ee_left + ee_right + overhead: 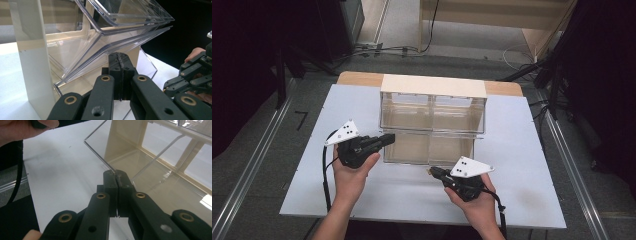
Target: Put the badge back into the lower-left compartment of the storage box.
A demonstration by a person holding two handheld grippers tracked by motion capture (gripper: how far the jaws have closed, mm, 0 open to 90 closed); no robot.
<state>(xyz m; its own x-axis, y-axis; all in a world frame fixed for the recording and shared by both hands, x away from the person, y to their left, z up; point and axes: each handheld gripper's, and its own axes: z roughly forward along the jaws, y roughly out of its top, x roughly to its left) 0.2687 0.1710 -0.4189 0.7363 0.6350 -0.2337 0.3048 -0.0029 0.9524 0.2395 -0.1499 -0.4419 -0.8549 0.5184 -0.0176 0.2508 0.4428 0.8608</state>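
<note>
Your right gripper [432, 172]: nearest you, low centre-right on the table. Jaws pinched together on the front rim of the lower clear drawer [428, 148]; in the right gripper view [116, 173] the thin clear edge runs straight into the jaw tips.
Your right hand [477, 202]: wrapped round the gripper body, grey plate on top, cable trailing off toward you.
Your left gripper [388, 138]: a bit farther out, at the drawer's left front corner. In the left gripper view [120, 60] jaws are pressed together, tips right at the tilted clear wall; can't tell if any plastic is actually caught btwn them.
Your left hand [351, 172]: under the gripper body, w/ cable looping down beside the wrist.
Lower clear drawer: bottom row, pulled out toward you and tipped, front edge near the table centre.
Drawer cabinet [433, 86]: behind it, mid-table, cream frame w/ clear upper drawers [432, 112] sitting in their slots.
White tabletop [522, 170]: carries all of the above.
Wooden board [357, 78]: under the far edge of the tabletop.
Floor beyond: grey, w/ cables [382, 49] and a pale wooden bench [497, 15].
</note>
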